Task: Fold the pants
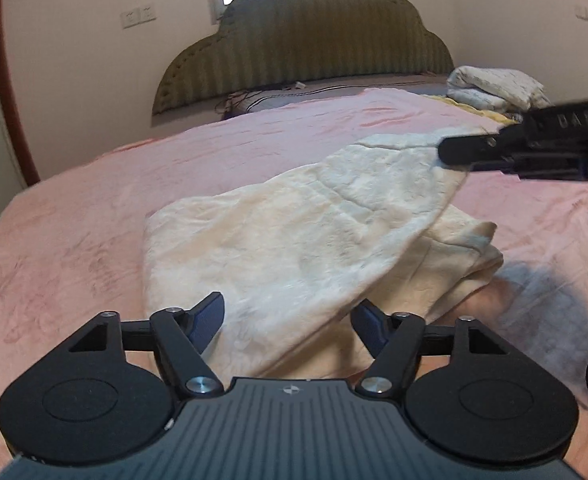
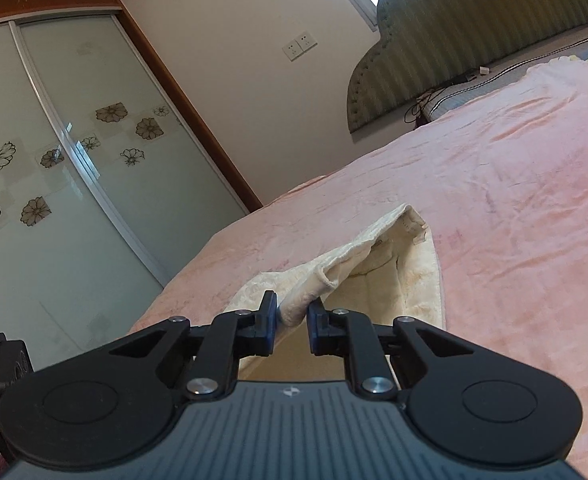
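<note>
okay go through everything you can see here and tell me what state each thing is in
Pants: cream, partly folded, one edge lifted off the bed.
Right gripper: fingers shut on the pants' edge.
Left gripper: fingers open around the pants' near edge.
Pink blanket: spread, wrinkled.
Wardrobe doors: closed.

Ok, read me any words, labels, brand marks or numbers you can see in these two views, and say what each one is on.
"DAB": pale letters on the black body of the right gripper, blurred and cut off by the frame edge, so possibly incomplete.
Small pale emblem on the left gripper base: a symbol, no letters.
White tag inside the waistband of the pants: too small to read.
</note>
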### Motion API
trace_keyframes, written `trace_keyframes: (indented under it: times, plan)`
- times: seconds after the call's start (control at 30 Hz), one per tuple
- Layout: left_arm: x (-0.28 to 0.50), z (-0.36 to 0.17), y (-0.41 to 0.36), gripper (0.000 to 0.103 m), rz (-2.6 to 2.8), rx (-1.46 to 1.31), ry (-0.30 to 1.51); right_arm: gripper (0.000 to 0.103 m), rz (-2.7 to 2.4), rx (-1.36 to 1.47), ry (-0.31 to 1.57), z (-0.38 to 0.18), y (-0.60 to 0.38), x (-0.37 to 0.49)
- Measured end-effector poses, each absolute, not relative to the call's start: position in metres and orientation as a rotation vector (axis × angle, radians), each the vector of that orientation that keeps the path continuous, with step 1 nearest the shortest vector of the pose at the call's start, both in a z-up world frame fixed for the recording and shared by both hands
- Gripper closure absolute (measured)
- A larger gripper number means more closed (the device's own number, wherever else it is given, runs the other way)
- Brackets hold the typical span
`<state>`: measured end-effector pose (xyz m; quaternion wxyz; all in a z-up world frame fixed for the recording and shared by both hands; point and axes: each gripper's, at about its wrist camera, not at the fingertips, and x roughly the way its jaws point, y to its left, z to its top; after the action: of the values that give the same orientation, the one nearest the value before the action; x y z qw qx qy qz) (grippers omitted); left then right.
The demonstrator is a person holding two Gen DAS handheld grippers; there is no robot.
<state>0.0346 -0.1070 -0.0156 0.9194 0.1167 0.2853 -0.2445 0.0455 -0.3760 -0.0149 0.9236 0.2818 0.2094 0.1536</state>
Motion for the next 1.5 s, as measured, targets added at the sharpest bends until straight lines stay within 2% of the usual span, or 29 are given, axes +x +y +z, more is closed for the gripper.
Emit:
trace_keyframes:
  times: [0.03,0.1,0.17,0.23,0.3,0.43,0.7,1.37,1.5]
  plan:
    - [0.04,-0.016,-0.1,0.053,-0.503,0.192,0.618,0.088,0.307,0.572,0.438,-0.018,-0.375,0.045]
    - [0.047,-0.018,-0.091,0.066,-0.498,0.121,0.666,0.088,0.298,0.586,0.461,-0.027,-0.377,0.045]
    - [0.046,-0.016,-0.091,0.071,-0.488,0.126,0.662,0.088,0.281,0.608,0.488,-0.037,-0.38,0.046]
    - [0.04,-0.013,-0.096,0.081,-0.483,0.167,0.619,0.088,0.279,0.623,0.492,-0.04,-0.381,0.045]
    - [0.032,-0.009,-0.101,0.085,-0.486,0.22,0.571,0.088,0.287,0.605,0.466,-0.031,-0.38,0.043]
    - [0.031,-0.012,-0.104,0.086,-0.495,0.253,0.581,0.088,0.294,0.525,0.425,-0.013,-0.374,0.042]
    - [0.026,-0.02,-0.116,0.086,-0.472,0.346,0.597,0.088,0.266,0.599,0.494,-0.042,-0.384,0.046]
    - [0.023,-0.02,-0.119,0.086,-0.479,0.367,0.608,0.088,0.252,0.566,0.486,-0.035,-0.384,0.037]
    - [0.024,-0.024,-0.121,0.075,-0.509,0.395,0.617,0.087,0.229,0.597,0.551,-0.054,-0.388,0.041]
